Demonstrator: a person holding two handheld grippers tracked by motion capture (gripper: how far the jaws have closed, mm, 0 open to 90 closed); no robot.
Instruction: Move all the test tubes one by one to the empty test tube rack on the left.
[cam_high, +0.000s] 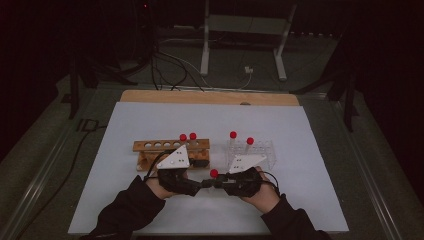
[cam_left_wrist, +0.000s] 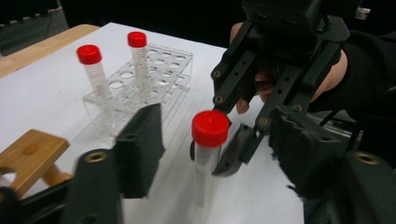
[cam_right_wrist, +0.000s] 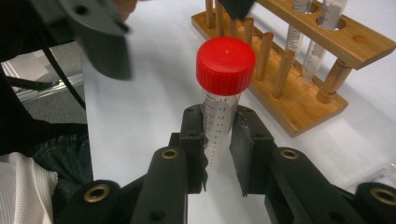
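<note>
Tube (cam_right_wrist: 219, 126) graduations "14", "13", "12"

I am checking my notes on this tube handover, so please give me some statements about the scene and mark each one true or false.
1. The right claw grips a red-capped tube upright. True.
2. The left claw is clamped tight on that tube. False: the tube stands between its jaws, but gaps show on both sides.
3. Two capped tubes stand in the clear plastic rack. True.
4. The wooden rack holds no tubes. False: two red-capped tubes stand at its right end.
5. The held tube lies flat on the white table. False: it stands upright in the right claw.
</note>
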